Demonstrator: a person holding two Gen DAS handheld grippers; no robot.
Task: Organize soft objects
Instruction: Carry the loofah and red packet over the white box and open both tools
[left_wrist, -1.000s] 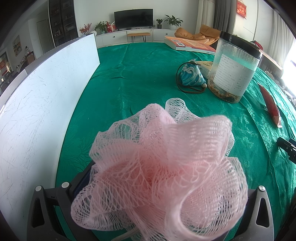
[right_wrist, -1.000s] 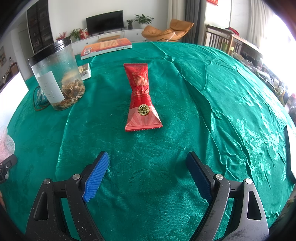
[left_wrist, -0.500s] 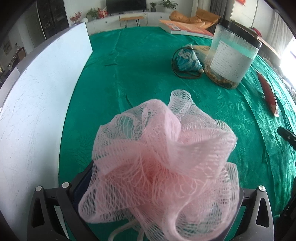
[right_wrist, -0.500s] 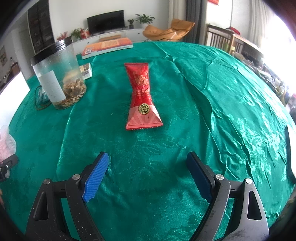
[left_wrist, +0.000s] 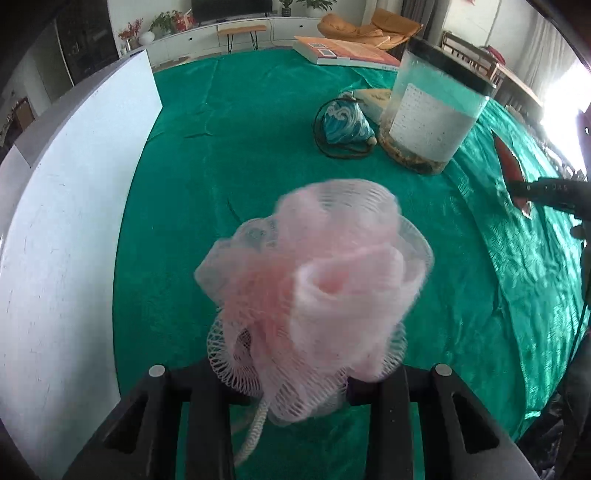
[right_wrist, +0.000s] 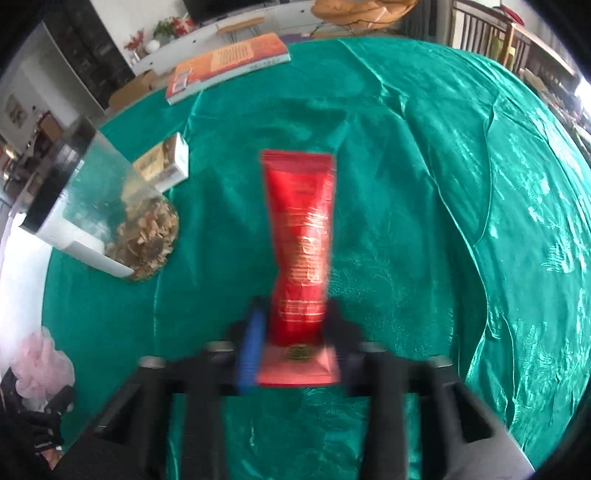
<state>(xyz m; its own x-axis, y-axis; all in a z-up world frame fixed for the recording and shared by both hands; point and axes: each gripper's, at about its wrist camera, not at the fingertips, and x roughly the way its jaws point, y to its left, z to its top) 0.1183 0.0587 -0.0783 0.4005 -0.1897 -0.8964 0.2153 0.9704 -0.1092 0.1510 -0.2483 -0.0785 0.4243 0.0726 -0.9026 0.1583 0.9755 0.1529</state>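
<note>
A pink mesh bath pouf fills the middle of the left wrist view. My left gripper has its jaws closing on the pouf's lower part, which is squeezed narrow between them. The pouf also shows at the right wrist view's left edge. A red snack packet lies lengthwise on the green cloth. My right gripper is closing its jaws on the packet's near end, with the blue pad against its left side. The picture there is blurred.
A clear jar with a black lid and dried food stands at the back right. Next to it are a blue patterned pouch and a small box. A book lies farther back. A white board lines the left edge.
The left jaws have come in from wide apart and squeezed the pouf. The right gripper moved forward over the cloth to the red packet, and its jaws closed on the packet's near end.
</note>
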